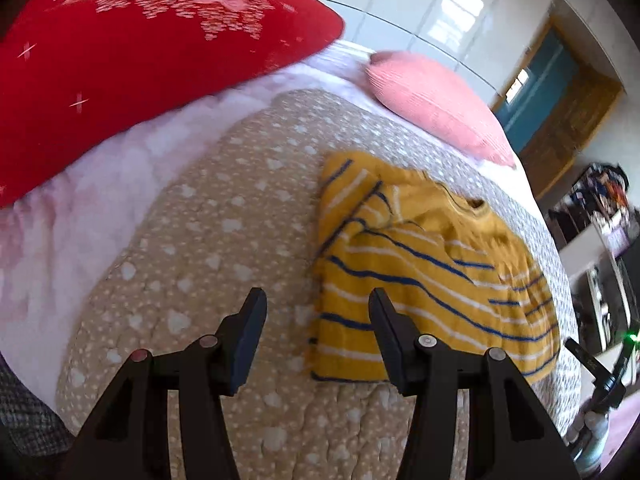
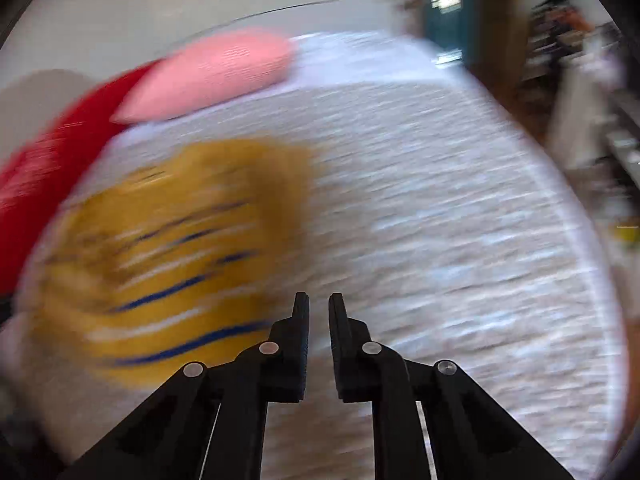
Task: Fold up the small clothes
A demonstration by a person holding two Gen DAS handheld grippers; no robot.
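A small yellow shirt [image 1: 420,280] with blue and white stripes lies partly folded on the patterned bedspread [image 1: 200,240]. My left gripper [image 1: 318,300] is open and empty, above the shirt's near left edge. In the right wrist view, which is motion-blurred, the shirt [image 2: 172,248] lies to the left. My right gripper [image 2: 319,304] holds nothing, its jaws nearly closed with a narrow gap, above the bedspread [image 2: 440,220] to the right of the shirt.
A large red pillow [image 1: 132,60] lies at the bed's far left and a pink pillow [image 1: 436,104] at the far right. A wooden door [image 1: 560,112] and cluttered shelves [image 1: 600,208] stand beyond the bed's right edge. A device with a green light [image 1: 616,360] stands near there.
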